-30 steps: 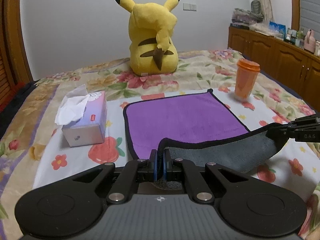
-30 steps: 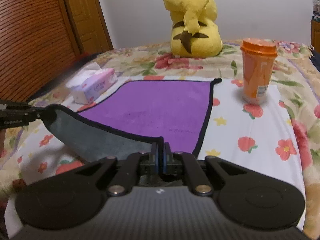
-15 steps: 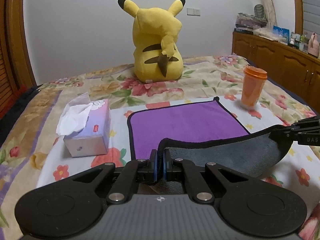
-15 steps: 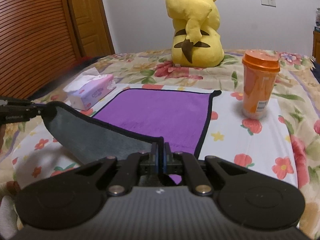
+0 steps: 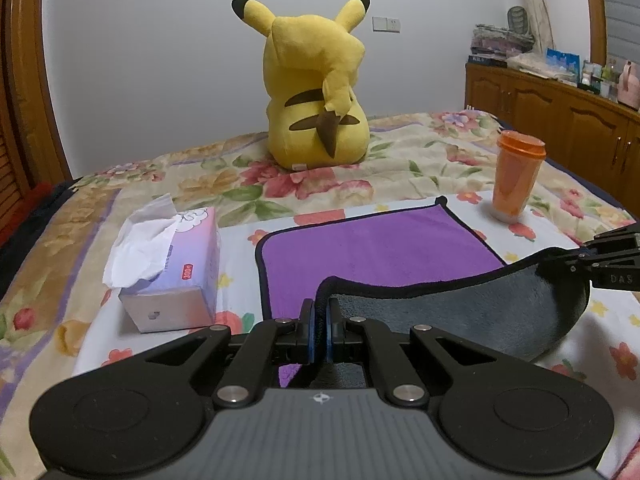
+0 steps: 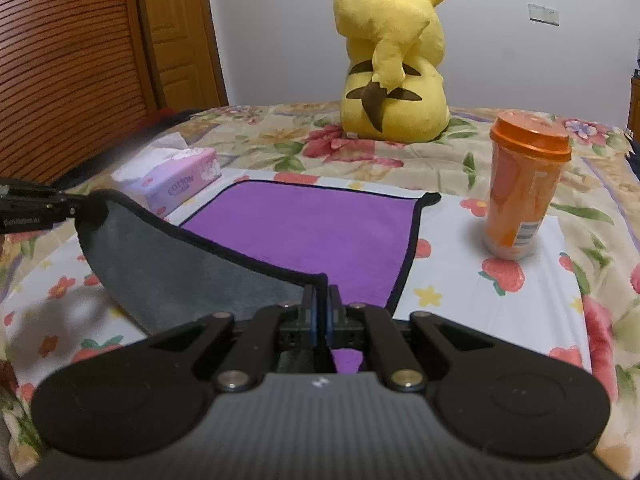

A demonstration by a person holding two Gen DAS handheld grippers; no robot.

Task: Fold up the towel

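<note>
Left gripper [image 5: 319,330] is clamped on the near-left corner of the towel [image 5: 372,248], pads pressed together with the black hem pinched between them. Right gripper [image 6: 320,320] is clamped the same way on the near-right corner; its tip also shows at the right edge of the left view, biting the hem. Both corners are lifted off the bed [image 5: 420,148], so the near edge hangs between the grippers as a sagging band with the grey underside facing the cameras. The far part of the towel lies flat on the floral bedspread, purple side up, black border visible around it. Tissue box [image 5: 172,276] sits just left of the towel, tissue sticking out the top; can't tell whether it touches the hem. Orange cup [image 6: 522,188] stands upright near the far-right corner, apart from the towel. Yellow plush [image 5: 316,92] sits beyond the towel, back to the cameras, near the wall. Wooden cabinet [image 5: 560,108] with clutter on top along the right side.
</note>
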